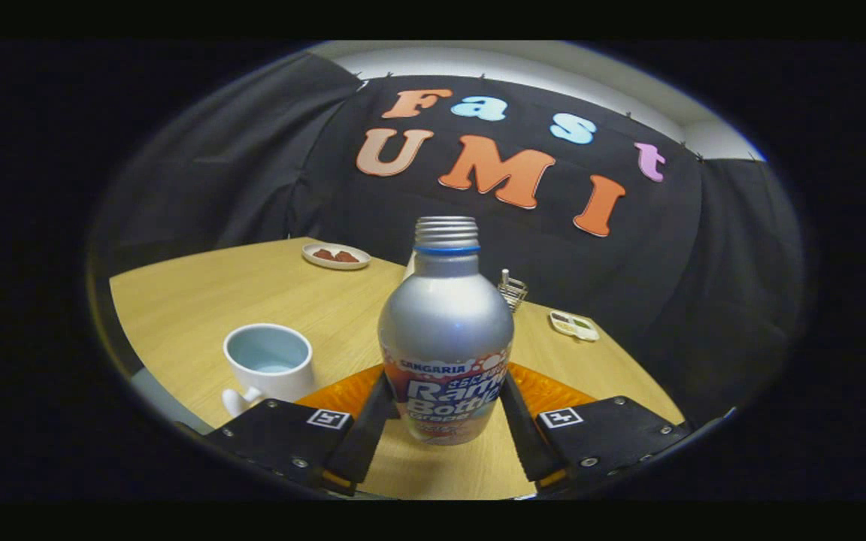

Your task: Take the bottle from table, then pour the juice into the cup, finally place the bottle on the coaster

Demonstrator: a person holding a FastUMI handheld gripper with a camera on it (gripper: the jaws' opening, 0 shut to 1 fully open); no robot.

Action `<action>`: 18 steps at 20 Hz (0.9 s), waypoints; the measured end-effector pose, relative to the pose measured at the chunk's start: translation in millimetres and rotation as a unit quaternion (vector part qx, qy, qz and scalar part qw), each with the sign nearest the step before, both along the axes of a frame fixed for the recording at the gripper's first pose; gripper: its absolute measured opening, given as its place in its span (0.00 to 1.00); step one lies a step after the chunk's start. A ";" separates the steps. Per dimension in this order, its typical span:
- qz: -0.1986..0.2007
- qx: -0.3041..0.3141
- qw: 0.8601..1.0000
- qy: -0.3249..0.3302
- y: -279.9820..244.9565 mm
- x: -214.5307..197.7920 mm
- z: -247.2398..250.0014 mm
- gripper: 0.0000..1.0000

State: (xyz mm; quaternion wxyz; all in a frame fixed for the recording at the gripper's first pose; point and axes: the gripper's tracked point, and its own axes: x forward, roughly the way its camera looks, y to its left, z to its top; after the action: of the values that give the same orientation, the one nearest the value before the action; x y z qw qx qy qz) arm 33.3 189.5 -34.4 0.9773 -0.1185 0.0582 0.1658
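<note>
A silver bottle [446, 323] with an open threaded neck and a printed label stands upright between my two fingers. My gripper [444, 385] is shut on it, one finger [369, 428] pressing on the label's left side and the other on its right. An orange coaster [553, 392] lies on the wooden table [200, 300] just behind the bottle, partly hidden by the bottle and my fingers. Left of the bottle, by my left finger, stands a white cup [267, 362] with a pale blue inside and its handle turned toward me.
Across the table, a small white plate [336, 256] holds reddish-brown pieces. A wire holder [513, 290] and a small white tray [573, 325] sit right of the bottle, near the table's far edge. The black cloth wall rises close behind.
</note>
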 end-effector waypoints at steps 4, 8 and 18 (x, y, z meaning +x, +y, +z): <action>0.009 0.060 0.998 0.016 14.2 12.5 -4.9 0.76; 0.015 0.077 0.996 0.036 28.3 30.4 -17.8 0.76; 0.015 0.113 0.991 0.070 41.5 58.4 -40.4 0.77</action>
State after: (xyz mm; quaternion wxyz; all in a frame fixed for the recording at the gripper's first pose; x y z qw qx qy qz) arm 91.7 231.0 -74.8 0.9752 0.0038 0.1059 0.1942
